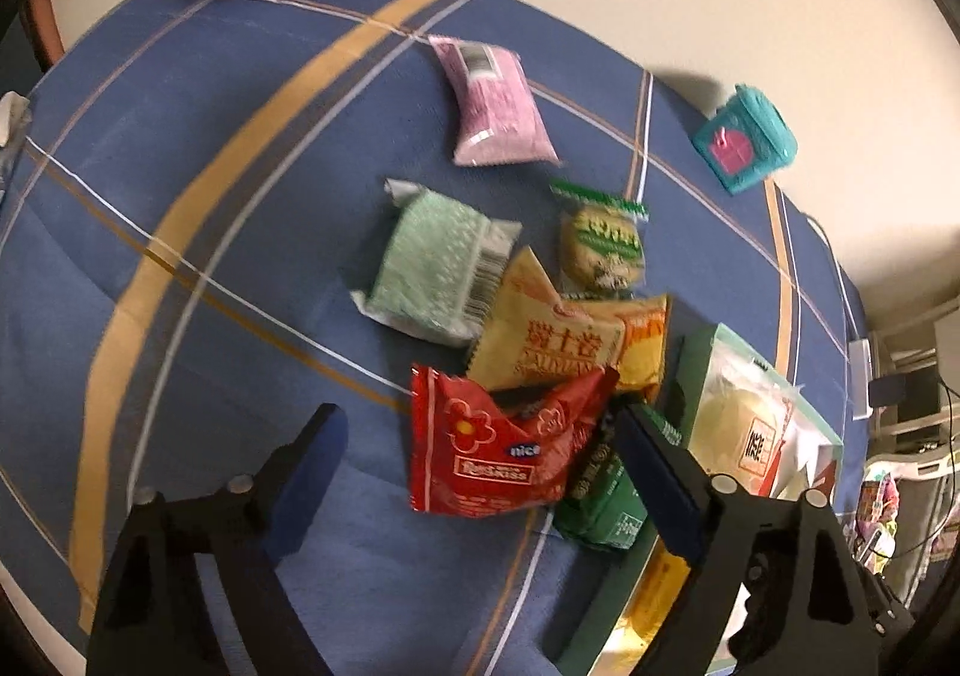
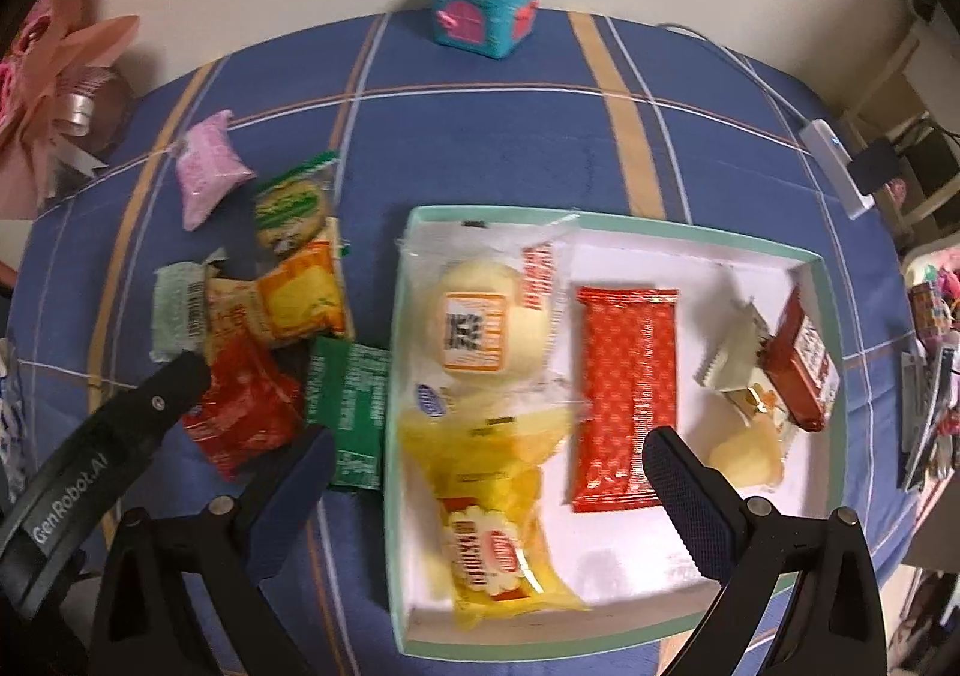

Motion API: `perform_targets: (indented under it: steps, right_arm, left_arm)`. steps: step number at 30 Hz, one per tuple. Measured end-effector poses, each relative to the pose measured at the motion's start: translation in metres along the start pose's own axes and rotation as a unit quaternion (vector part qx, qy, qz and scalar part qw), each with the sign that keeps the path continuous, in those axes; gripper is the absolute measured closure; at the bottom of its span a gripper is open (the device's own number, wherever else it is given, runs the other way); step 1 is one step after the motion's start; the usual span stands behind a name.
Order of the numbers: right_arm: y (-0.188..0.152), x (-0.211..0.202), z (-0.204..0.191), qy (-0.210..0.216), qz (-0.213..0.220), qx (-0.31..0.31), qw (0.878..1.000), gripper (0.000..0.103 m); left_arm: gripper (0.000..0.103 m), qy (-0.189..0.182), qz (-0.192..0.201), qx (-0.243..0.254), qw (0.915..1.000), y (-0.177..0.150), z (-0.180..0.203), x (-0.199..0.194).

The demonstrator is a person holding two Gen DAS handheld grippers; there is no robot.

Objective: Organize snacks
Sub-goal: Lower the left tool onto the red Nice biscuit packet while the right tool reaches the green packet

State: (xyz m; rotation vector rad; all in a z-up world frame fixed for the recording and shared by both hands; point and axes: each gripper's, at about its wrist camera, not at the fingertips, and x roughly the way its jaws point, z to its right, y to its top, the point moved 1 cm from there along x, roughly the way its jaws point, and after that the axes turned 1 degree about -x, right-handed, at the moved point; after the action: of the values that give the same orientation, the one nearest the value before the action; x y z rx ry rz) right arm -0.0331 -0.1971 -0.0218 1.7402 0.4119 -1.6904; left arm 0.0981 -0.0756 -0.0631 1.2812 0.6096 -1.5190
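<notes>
A pile of snack packets lies on the blue plaid tablecloth (image 1: 198, 148). My left gripper (image 1: 480, 430) is open, its fingers either side of a red packet (image 1: 504, 448), just above it; it also shows in the right wrist view (image 2: 180, 382) over the red packet (image 2: 246, 418). Around it lie a yellow packet (image 1: 540, 346), an orange one (image 1: 645, 340), a dark green one (image 1: 606, 502), a pale green one (image 1: 432, 268), a green cookie (image 1: 603, 244) and a pink one (image 1: 498, 106). My right gripper (image 2: 486, 466) is open and empty above a mint-rimmed box (image 2: 834, 328) holding several snacks.
A teal cube box (image 2: 486, 4) stands at the table's far edge by the wall. A pink ribbon bouquet (image 2: 66, 94) sits at the far left. A white power strip (image 2: 837, 166) and cable lie at the right edge, with cluttered shelves beyond.
</notes>
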Motion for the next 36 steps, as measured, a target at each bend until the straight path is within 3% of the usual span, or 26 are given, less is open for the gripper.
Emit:
perform_targets:
  steps: [2, 4, 9, 27, 31, 36]
  right_arm:
    - [0.001, 0.001, 0.004, 0.001, -0.002, 0.005, 1.0, 0.0]
    - [0.0, 0.001, 0.005, -0.004, -0.003, 0.004, 1.0, 0.0]
    - [-0.001, 0.004, 0.005, -0.003, -0.007, 0.006, 1.0, 0.0]
    - [0.002, -0.01, -0.021, 0.026, 0.034, -0.019, 0.999, 0.0]
    - [0.001, -0.009, -0.033, 0.053, 0.033, -0.032, 0.998, 0.012]
    - [-0.002, -0.003, -0.045, 0.098, 0.021, -0.041, 0.994, 0.023]
  left_arm:
    - [0.015, -0.006, -0.005, -0.001, 1.0, -0.002, 0.002, 0.004]
    - [0.027, -0.015, -0.013, -0.006, 0.9998, -0.004, 0.003, 0.008]
    - [0.041, -0.017, -0.022, -0.013, 0.9995, -0.006, 0.001, 0.014]
    - [0.042, 0.015, -0.007, -0.053, 0.9984, -0.003, -0.038, 0.0]
    - [0.042, 0.027, -0.002, -0.067, 0.9974, 0.0, -0.053, -0.005]
    - [0.042, 0.013, -0.008, -0.087, 0.9961, 0.001, -0.065, -0.005]
